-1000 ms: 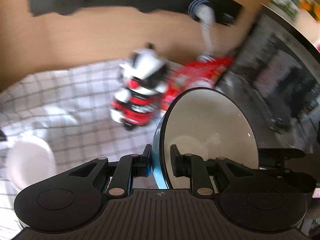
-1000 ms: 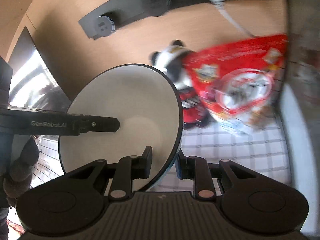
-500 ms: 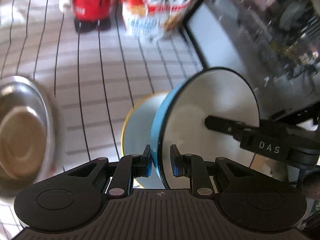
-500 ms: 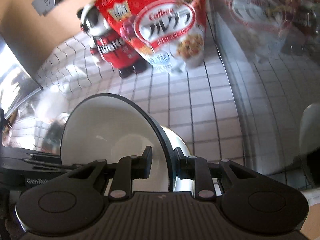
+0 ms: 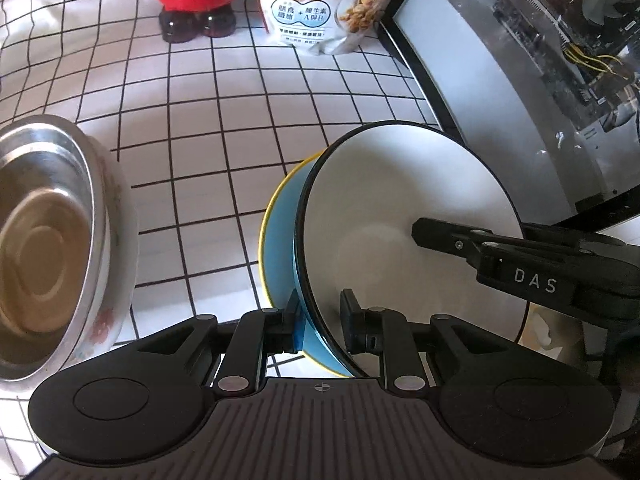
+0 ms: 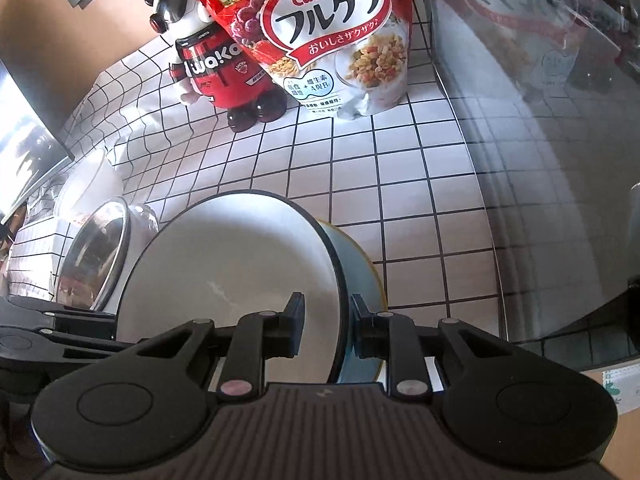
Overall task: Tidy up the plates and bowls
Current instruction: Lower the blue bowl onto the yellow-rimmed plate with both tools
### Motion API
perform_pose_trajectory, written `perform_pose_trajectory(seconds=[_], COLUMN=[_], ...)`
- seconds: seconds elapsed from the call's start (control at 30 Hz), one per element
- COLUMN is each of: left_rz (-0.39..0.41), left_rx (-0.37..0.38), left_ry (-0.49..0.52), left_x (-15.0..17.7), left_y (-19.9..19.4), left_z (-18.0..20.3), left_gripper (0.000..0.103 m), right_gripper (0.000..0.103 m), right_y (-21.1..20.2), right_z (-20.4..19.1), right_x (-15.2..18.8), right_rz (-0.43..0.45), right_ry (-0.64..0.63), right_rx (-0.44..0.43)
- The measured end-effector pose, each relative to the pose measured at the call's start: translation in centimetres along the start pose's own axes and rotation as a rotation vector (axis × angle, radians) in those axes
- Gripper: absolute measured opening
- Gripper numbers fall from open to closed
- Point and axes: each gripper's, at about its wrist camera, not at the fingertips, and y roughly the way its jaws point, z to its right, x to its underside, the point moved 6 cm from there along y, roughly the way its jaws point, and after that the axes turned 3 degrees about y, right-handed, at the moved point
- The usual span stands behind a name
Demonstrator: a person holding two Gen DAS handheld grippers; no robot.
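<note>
A bowl, white inside with a black rim and blue outside [image 5: 400, 216] [image 6: 224, 264], is held by both grippers at opposite sides of its rim. My left gripper [image 5: 320, 312] is shut on the near rim in the left wrist view, and its arm [image 6: 60, 328] shows at lower left in the right wrist view. My right gripper [image 6: 326, 328] is shut on the rim too, and one of its fingers [image 5: 440, 236] reaches into the bowl. The held bowl sits tilted in a blue bowl with a yellow rim [image 5: 280, 248] [image 6: 360, 276] on the table; whether they touch I cannot tell.
A steel bowl [image 5: 44, 248] [image 6: 92, 256] stands close on the left. On the checked tablecloth [image 5: 200, 120], a cereal bag [image 6: 340, 32] and a red panda figure [image 6: 216, 68] stand at the back. A glass-sided computer case [image 5: 520, 60] [image 6: 540, 160] borders the right.
Both grippers have come down with the bowl from up near the wall to the blue yellow-rimmed bowl on the table. In the last half second they barely moved.
</note>
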Motion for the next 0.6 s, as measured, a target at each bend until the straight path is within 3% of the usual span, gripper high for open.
perform_pose_trajectory(seconds=[0.6], left_rz=[-0.016], left_rx=[0.027], left_ry=[-0.012], left_x=[-0.38], left_y=[0.65], left_z=[-0.41], left_gripper=[0.020], right_gripper=[0.023], right_y=[0.60], right_z=[0.56], right_x=[0.58], right_rz=[-0.016], right_ry=[0.024], right_rx=[0.000])
